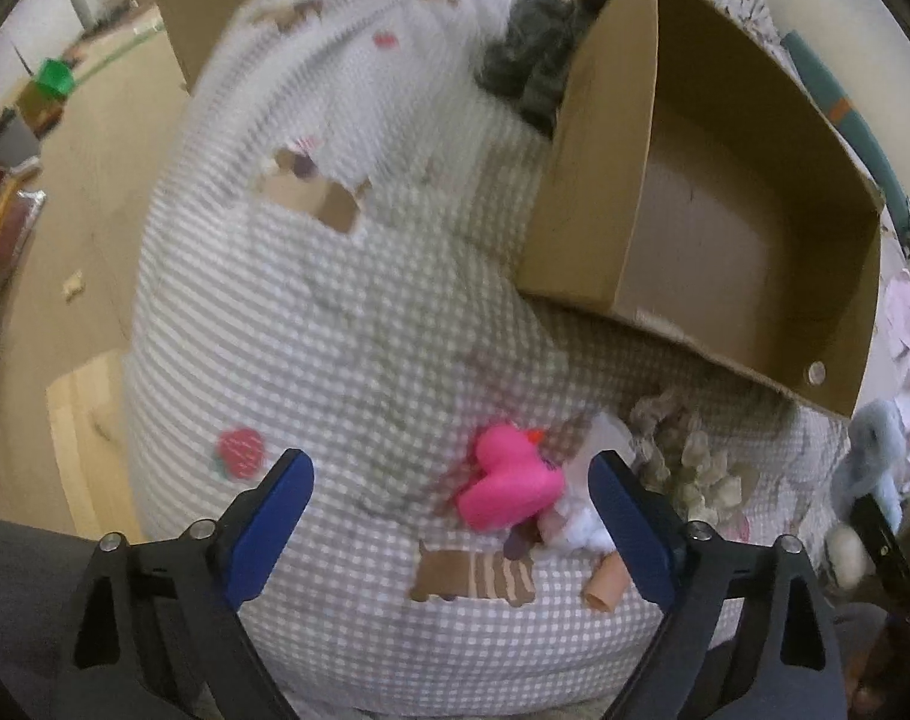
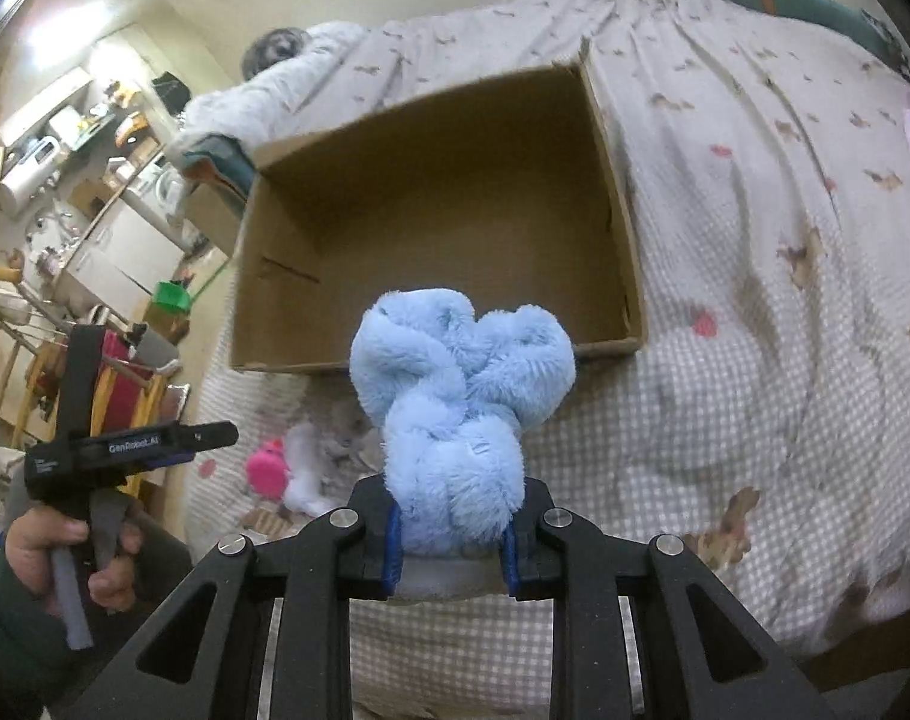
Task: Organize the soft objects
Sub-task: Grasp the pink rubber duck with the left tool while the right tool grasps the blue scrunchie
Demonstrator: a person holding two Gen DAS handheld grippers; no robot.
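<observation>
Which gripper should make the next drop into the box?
Right. The right gripper is shut on the blue plush, facing the open cardboard box. The left gripper is open, holding nothing.

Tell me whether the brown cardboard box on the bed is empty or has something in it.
Empty: the brown cardboard box shows only bare floor and walls in both views. The fluffy blue plush toy is outside it.

One cardboard box (image 2: 431, 210) – one pink duck (image 1: 508, 477) – one blue plush (image 2: 460, 414).

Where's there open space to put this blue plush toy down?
The cardboard box floor looks bare, bordered by its four walls. The checked bedcover left of the box is open too. It is crowded below the box's near edge, around the pink duck and other soft toys.
</observation>
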